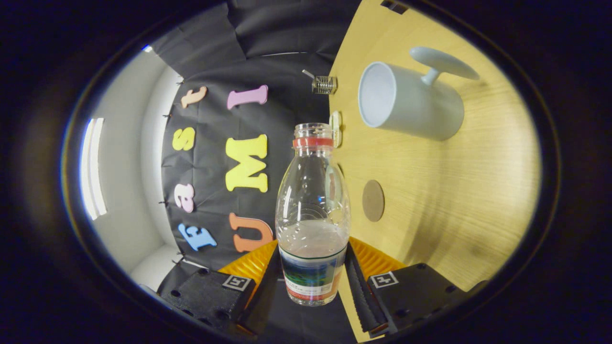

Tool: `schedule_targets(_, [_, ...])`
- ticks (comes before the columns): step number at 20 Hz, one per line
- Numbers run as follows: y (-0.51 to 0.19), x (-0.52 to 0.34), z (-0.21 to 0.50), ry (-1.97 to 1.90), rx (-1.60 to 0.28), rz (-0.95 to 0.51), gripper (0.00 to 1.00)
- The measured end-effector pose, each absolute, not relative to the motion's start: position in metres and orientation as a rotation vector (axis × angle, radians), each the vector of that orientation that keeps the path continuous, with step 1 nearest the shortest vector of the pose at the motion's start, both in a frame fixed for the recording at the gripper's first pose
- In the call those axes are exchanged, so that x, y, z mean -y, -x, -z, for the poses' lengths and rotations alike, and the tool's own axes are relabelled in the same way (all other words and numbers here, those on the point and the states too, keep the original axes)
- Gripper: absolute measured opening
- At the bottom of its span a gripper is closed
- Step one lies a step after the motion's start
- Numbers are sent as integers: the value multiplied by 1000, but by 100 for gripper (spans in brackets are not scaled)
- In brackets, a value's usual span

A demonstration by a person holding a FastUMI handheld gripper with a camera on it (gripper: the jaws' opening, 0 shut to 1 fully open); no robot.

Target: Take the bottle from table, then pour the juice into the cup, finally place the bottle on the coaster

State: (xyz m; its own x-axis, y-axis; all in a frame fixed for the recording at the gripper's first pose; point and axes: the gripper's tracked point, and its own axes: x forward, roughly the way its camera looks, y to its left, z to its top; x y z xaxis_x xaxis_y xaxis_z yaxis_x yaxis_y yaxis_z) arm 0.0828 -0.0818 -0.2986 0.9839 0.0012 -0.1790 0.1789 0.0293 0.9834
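- Tongs [313,282] at the bottom centre of the frame hold the bottle [313,210] between them, one finger on each side of its labelled base, both seeming to press on it.
- Bottle stands along the line of the fingers, its long axis running from the tongs up to the middle of the frame, open neck with a red ring pointing away from the camera; the cap is off.
- Juice [313,239], a pale liquid, sits low in the bottle, just above the label, so the bottle reads as not yet tipped toward the mouth.
- Surface [430,191] appears as a wooden plane filling the right half of the frame, turned on its side, which suggests the tongs are rolled over.
- Coaster [373,200], a small brown disc, lies on the surface just right of the bottle's body.
- Cup [406,100], white with a handle, lies farther off at the upper right, its open mouth facing left toward the bottle neck; the neck sits below and left of the rim, apart from it.
- Coming move, as I judge it, turns on bringing the neck over that rim.
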Motion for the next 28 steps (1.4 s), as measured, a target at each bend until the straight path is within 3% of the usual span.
schedule_targets(28, [-92,102,280,-1735,-109,172,75])
